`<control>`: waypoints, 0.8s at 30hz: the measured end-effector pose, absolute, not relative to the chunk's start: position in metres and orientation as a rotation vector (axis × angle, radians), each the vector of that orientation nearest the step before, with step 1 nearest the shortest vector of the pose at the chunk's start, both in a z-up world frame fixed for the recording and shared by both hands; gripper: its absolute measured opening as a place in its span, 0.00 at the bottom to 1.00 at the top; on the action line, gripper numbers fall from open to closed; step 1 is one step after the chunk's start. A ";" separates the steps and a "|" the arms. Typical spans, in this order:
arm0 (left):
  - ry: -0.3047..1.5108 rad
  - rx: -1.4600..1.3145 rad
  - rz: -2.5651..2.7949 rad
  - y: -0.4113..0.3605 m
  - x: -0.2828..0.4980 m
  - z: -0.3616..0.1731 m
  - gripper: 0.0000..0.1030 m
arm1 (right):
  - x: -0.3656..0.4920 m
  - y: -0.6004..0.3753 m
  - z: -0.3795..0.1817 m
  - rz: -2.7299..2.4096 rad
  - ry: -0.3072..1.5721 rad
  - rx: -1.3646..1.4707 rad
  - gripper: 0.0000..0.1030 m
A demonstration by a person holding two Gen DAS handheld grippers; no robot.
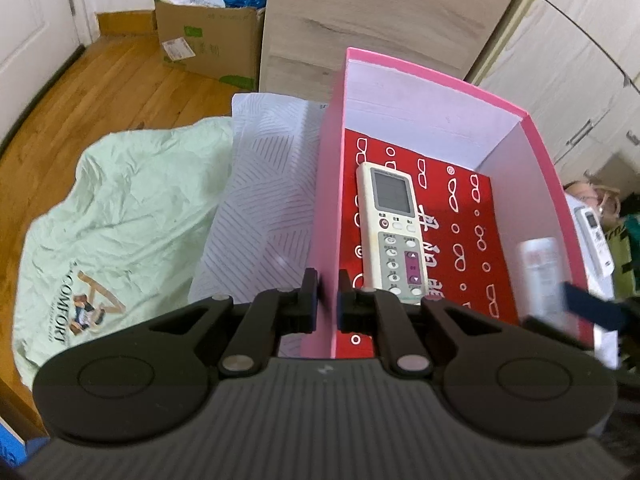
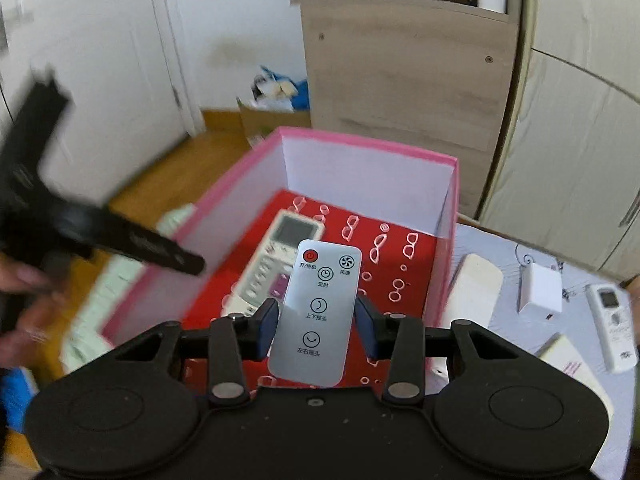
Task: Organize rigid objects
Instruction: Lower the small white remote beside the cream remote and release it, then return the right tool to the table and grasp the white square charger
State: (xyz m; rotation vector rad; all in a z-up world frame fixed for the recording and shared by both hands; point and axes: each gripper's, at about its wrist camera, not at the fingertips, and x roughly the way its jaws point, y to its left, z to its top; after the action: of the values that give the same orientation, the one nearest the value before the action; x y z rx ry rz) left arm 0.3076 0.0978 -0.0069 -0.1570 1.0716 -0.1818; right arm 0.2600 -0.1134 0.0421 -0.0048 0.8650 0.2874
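A pink box (image 1: 536, 160) with a red patterned floor stands on the bed. My left gripper (image 1: 328, 284) is shut on its left wall near the front corner. A white air-conditioner remote (image 1: 394, 236) lies face up inside. In the right wrist view my right gripper (image 2: 316, 320) is shut on a silver fan remote (image 2: 320, 308), held face up above the pink box (image 2: 360, 148), over the white remote (image 2: 280, 256). The left gripper (image 2: 188, 262) shows blurred on the left wall, with a person's hand (image 2: 24, 292) behind it.
To the right of the box lie a cream case (image 2: 476, 284), a white charger (image 2: 538, 292), another white remote (image 2: 612, 324) and a small white carton (image 2: 568, 360). A green cloth (image 1: 120, 216) lies to the left. A wooden cabinet (image 2: 400, 72) and a cardboard box (image 1: 208, 44) stand behind.
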 end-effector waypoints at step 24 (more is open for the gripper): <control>1.051 -0.155 -0.228 0.101 0.303 -0.010 0.09 | 0.270 -0.111 0.033 0.317 0.887 0.036 0.58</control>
State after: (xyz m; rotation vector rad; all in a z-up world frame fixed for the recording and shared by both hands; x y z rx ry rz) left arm 0.3033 0.1013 -0.0098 -0.1552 1.0515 -0.2279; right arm 0.2701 -0.1106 0.0328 0.0358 0.8873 0.3170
